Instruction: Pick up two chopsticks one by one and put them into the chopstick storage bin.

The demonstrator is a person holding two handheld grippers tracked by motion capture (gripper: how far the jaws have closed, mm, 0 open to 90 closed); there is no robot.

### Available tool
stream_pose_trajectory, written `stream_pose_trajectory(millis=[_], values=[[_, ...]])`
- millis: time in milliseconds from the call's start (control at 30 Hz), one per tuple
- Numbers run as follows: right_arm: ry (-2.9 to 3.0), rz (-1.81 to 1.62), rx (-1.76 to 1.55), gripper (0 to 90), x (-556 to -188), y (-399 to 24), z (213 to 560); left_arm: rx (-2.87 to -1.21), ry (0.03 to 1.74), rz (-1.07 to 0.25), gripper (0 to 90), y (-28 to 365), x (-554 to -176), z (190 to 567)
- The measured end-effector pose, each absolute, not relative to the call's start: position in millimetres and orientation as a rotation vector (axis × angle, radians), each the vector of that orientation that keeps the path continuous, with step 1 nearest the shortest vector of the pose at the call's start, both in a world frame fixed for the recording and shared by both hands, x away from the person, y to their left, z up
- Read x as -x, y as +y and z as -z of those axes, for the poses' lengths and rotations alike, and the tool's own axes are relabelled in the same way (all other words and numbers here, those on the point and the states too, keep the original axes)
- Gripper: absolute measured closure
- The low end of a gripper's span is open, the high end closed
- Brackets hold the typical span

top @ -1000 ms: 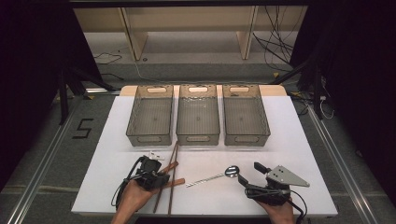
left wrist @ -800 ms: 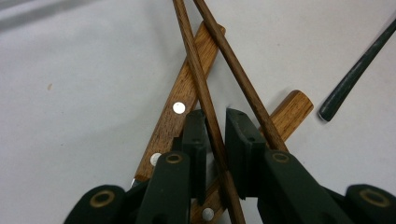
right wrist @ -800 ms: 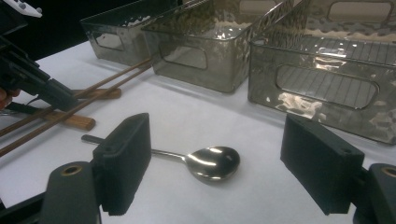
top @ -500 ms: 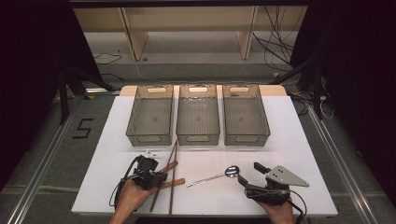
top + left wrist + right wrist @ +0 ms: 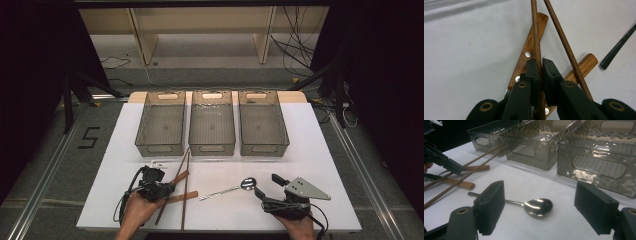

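While right gripper (image 5: 266, 187) gapes over spoon (image 5: 247, 183): left gripper (image 5: 540, 62) just clamped onto chopstick (image 5: 535, 37).

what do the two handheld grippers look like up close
Both are black. The left gripper has flat rectangular pads on arms with brass-ringed pivots, and a black cable trails from it. The right gripper carries a grey three-cornered plate on top, with blocky pads.
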State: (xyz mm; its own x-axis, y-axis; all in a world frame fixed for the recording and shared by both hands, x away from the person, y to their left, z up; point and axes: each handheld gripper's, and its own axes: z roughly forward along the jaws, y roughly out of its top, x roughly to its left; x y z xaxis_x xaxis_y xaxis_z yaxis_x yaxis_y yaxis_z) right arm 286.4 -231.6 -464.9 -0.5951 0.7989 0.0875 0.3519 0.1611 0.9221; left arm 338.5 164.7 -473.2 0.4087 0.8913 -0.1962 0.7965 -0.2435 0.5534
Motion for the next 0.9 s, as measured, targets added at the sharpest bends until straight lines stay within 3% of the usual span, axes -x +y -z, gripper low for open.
stream_pose_trajectory(millis=[900], values=[[2.023,-1.426,-1.089,25.2,-286.3,-231.5,465.0,-2.049,1.368,-0.272,84.9,180.1,-327.7,444.5]])
